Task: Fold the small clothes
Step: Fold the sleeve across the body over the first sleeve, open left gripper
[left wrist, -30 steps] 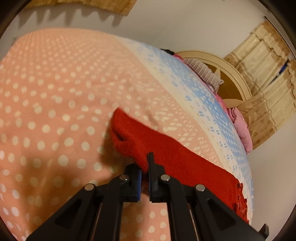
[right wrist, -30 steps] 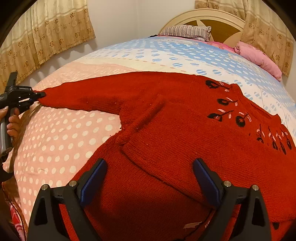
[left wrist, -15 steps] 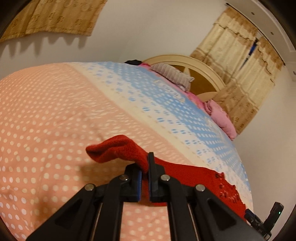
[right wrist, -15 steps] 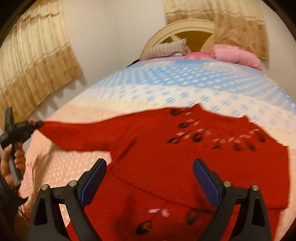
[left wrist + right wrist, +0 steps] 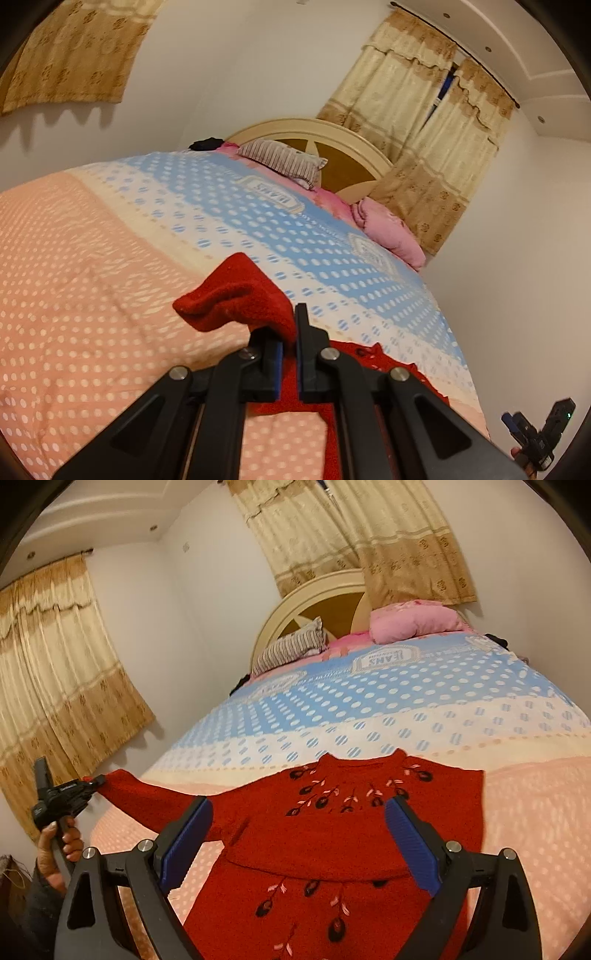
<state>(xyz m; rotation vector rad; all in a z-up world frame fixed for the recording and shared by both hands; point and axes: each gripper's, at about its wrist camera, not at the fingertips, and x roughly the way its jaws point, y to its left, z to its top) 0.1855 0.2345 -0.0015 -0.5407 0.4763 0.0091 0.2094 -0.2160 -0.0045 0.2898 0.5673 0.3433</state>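
Firmly, left hand-held gripper [image 5: 290,338] pinches the sweater sleeve [image 5: 240,299]; right hand-held gripper [image 5: 297,843] gapes wide, holding nothing

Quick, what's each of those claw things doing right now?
Left gripper: closed, pinching the red sweater's sleeve.
Right gripper: open, holding nothing, above the red sweater.

Walls: plain white [image 5: 236,74], meeting a stepped white ceiling [image 5: 110,520] with small recessed lights.
Curtains: beige with gold floral bands [image 5: 55,657], hung with scalloped valances, left and right of the headboard.
Bed: polka-dot bedspread [image 5: 92,258], peach nearest, cream then blue farther off.
Headboard: arched cream frame with brown panels [image 5: 332,158].
Pillows: striped pillow [image 5: 284,158]; pink pillow [image 5: 413,622] beside it.
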